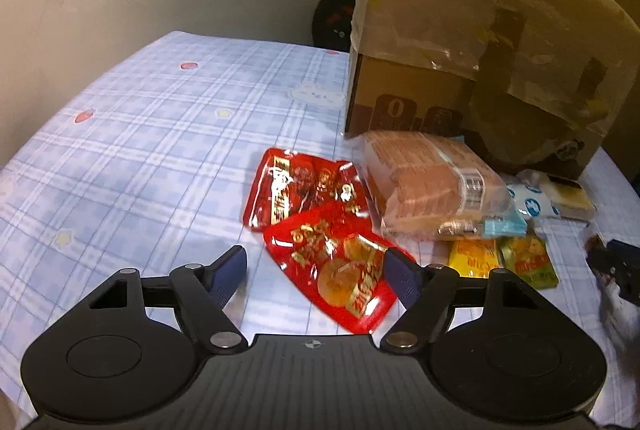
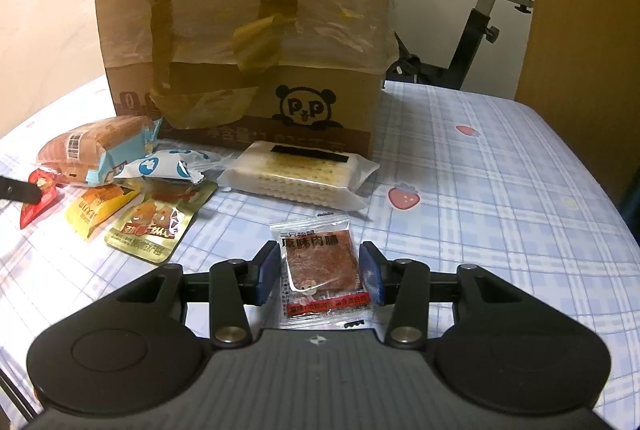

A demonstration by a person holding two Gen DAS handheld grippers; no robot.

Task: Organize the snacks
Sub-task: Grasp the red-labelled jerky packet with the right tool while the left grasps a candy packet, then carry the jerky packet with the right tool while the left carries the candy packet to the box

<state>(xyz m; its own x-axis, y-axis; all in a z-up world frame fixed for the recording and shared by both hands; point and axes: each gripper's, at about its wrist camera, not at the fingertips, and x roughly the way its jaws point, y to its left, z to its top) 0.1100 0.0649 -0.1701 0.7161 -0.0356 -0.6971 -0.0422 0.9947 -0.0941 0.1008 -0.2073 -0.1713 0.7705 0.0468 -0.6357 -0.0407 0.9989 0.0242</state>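
My left gripper (image 1: 316,270) is open, low over the table, with a red snack pouch (image 1: 340,282) between its fingers, nearer the right one. A second red pouch (image 1: 296,186) lies just beyond it. My right gripper (image 2: 320,270) is open around a clear packet of dried meat (image 2: 320,270) lying flat on the cloth; its pads stand just off the packet's edges. A tall cardboard box (image 2: 248,42) stands behind the snacks, and shows in the left wrist view too (image 1: 472,30).
Before the box lie a bread loaf bag (image 1: 432,186), a blue-white wrapper (image 2: 164,166), a cracker pack (image 2: 296,174), and yellow and green sachets (image 2: 148,226). Blue plaid cloth (image 1: 140,150) covers the table. An exercise bike (image 2: 480,30) stands behind.
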